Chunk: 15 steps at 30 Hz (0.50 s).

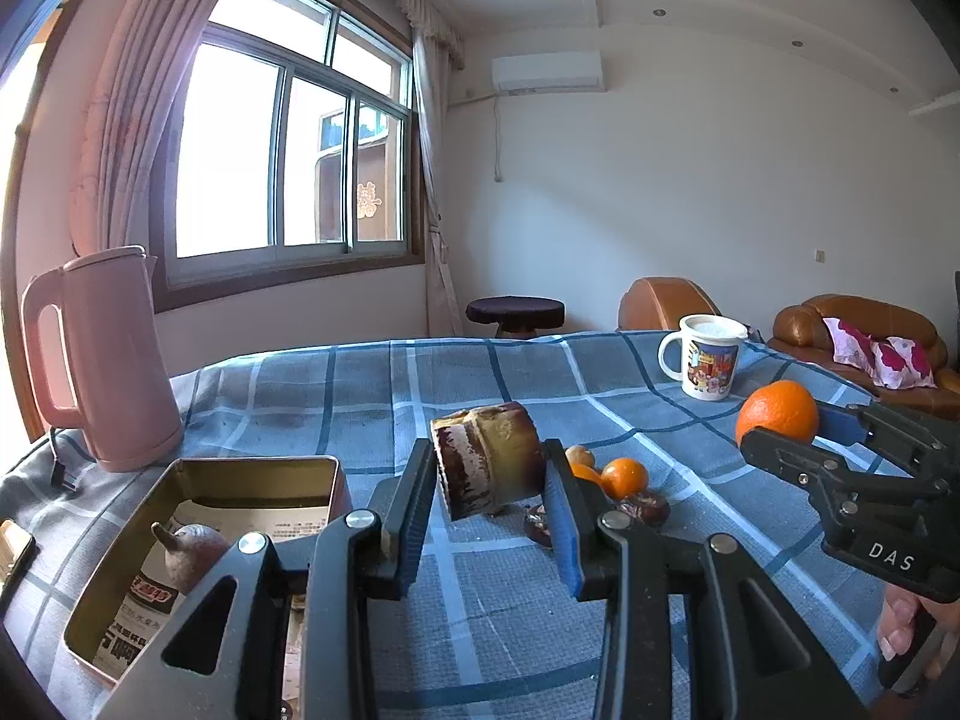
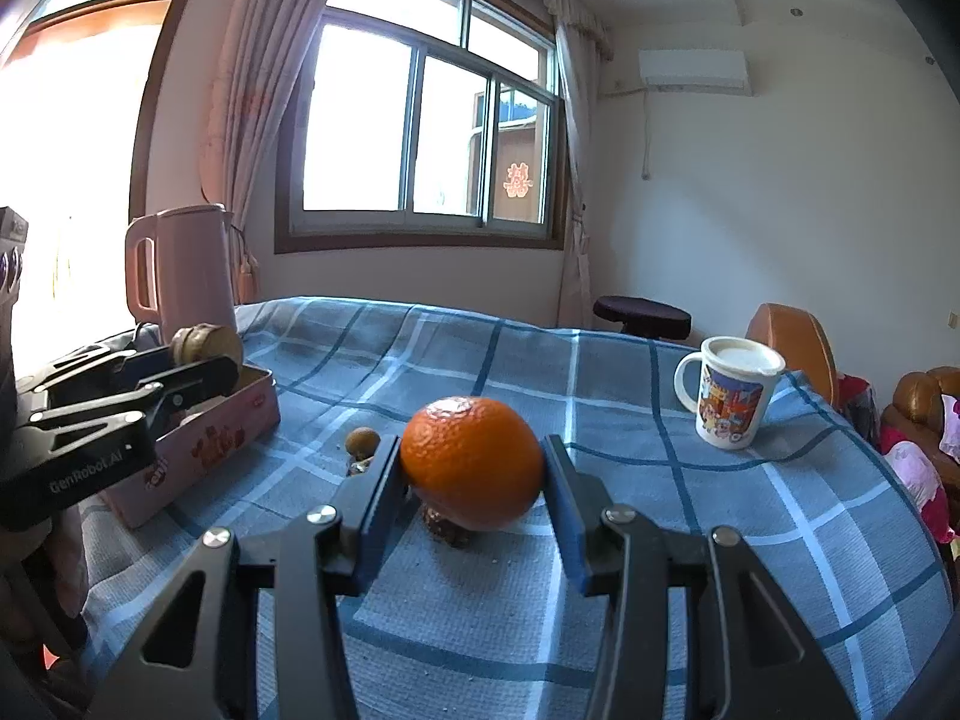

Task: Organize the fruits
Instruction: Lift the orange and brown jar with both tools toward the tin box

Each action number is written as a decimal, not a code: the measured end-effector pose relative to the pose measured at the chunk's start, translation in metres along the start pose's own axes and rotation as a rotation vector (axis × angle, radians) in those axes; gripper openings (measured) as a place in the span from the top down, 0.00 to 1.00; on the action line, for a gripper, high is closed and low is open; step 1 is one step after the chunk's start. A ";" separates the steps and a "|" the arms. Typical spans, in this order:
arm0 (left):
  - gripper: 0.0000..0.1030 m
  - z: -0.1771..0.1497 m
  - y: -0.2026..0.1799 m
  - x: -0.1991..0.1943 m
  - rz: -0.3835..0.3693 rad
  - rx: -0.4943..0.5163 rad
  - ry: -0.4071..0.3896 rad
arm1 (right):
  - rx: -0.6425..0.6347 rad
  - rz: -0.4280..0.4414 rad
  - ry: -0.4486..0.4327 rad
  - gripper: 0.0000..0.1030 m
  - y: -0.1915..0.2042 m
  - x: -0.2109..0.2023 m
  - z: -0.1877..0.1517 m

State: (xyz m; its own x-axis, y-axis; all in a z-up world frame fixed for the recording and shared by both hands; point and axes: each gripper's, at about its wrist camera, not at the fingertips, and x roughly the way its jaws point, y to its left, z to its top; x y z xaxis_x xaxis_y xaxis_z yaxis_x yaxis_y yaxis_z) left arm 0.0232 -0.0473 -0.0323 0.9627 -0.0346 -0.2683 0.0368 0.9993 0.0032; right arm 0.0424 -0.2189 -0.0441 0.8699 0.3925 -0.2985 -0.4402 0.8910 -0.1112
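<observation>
Two grips at once: in the left wrist view, left gripper clenched on a stubby brown-and-cream bruised banana chunk, raised beside the open rectangular gold tin holding a brown pear. In the right wrist view, right gripper clamped on a round, glossy, dimpled orange, raised above the blue checked tablecloth.

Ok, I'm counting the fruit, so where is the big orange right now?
The big orange is held in the right gripper above the blue checked tablecloth, with the cartoon mug to its right.
</observation>
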 end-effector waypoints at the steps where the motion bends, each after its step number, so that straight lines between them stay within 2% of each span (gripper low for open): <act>1: 0.64 0.000 0.000 -0.001 -0.001 -0.002 -0.001 | -0.002 -0.002 -0.005 0.53 0.000 -0.001 0.000; 15: 0.64 0.007 0.009 -0.012 0.033 -0.007 -0.030 | -0.054 -0.007 -0.047 0.53 0.014 -0.005 0.003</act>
State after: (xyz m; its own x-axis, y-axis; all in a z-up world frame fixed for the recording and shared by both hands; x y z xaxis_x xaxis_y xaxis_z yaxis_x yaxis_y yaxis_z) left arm 0.0139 -0.0382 -0.0228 0.9709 -0.0018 -0.2396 0.0031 1.0000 0.0052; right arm 0.0322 -0.2074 -0.0411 0.8821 0.3975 -0.2527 -0.4440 0.8808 -0.1643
